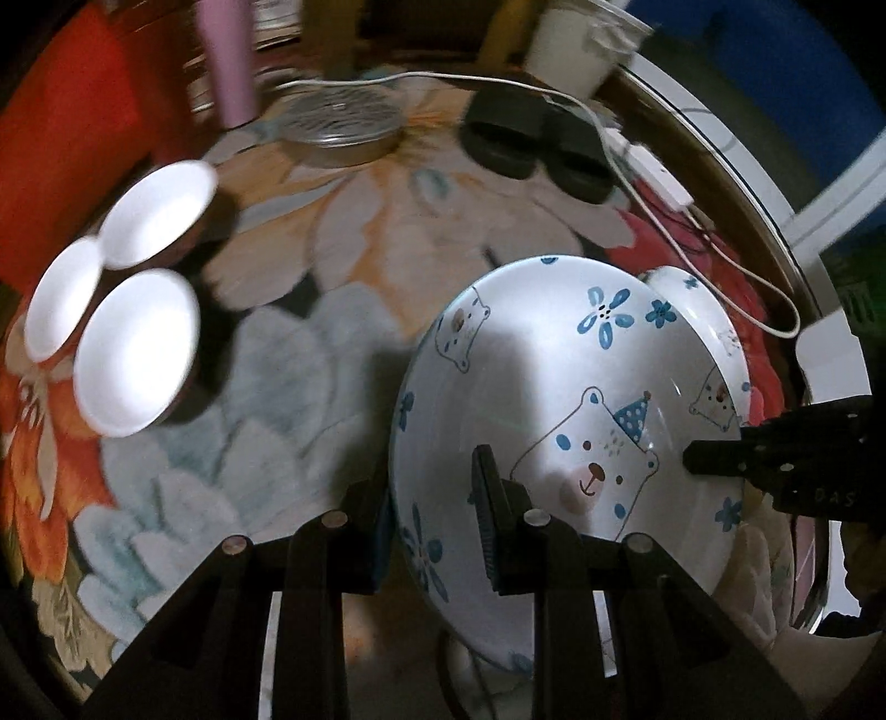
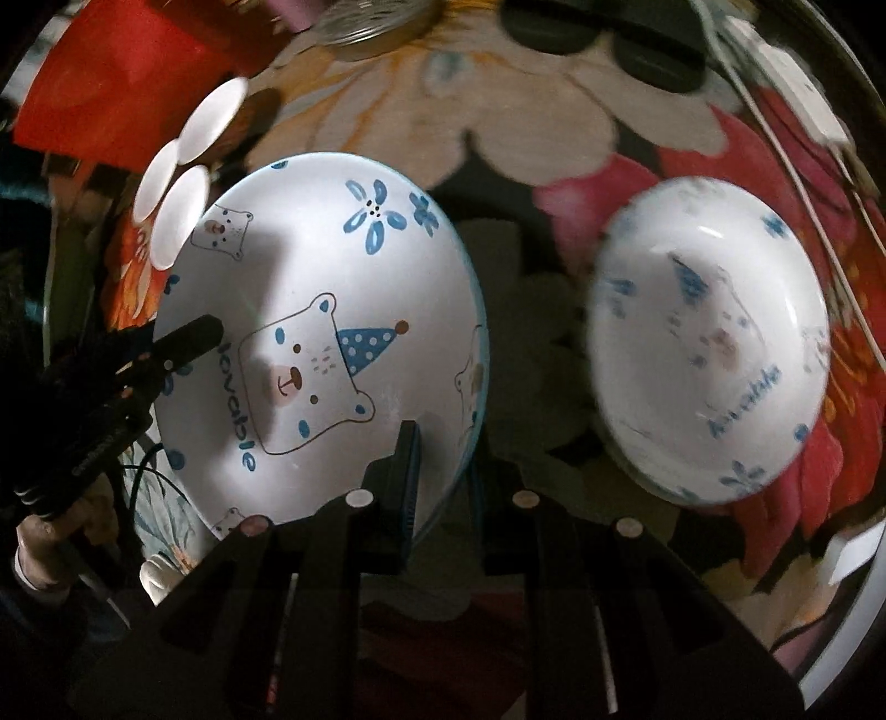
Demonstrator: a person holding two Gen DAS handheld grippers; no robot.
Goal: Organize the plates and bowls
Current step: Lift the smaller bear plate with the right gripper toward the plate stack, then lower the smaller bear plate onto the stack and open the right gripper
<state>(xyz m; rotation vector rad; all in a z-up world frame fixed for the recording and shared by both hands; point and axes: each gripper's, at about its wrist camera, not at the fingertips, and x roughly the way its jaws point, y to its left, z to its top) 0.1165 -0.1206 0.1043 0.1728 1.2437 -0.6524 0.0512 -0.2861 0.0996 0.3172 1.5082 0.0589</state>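
I have both grippers clamped on one bear bowl [image 1: 559, 399]: my left gripper [image 1: 437, 520] pinches its rim on one side, one finger inside and one outside, and my right gripper [image 2: 443, 487] does the same on the opposite rim. The bowl hangs tilted above the table, empty, its printed bear face up.

Counting outward from that bowl: there are two bear-print bowls in all. The second bowl [image 2: 709, 338] sits on the table just to the right of the held one, also empty (its print is blurred in the right wrist view). To the left of the held bowl, well apart, three small white dishes [image 1: 138, 349] huddle together, rims touching, with nothing in them.

The surface is a round table covered with a flowered cloth [image 1: 310, 343] in orange, pale blue and pink. Past the held bowl, near the far edge, lie a round metal grille [image 1: 343, 119], two black pads [image 1: 531, 147] side by side, and a white cable [image 1: 637, 171] that loops along the right edge. A pink tube [image 1: 227, 61] and a white cup [image 1: 581, 50] stand at the far rim. Beyond the table the room is dark and I cannot tell much.
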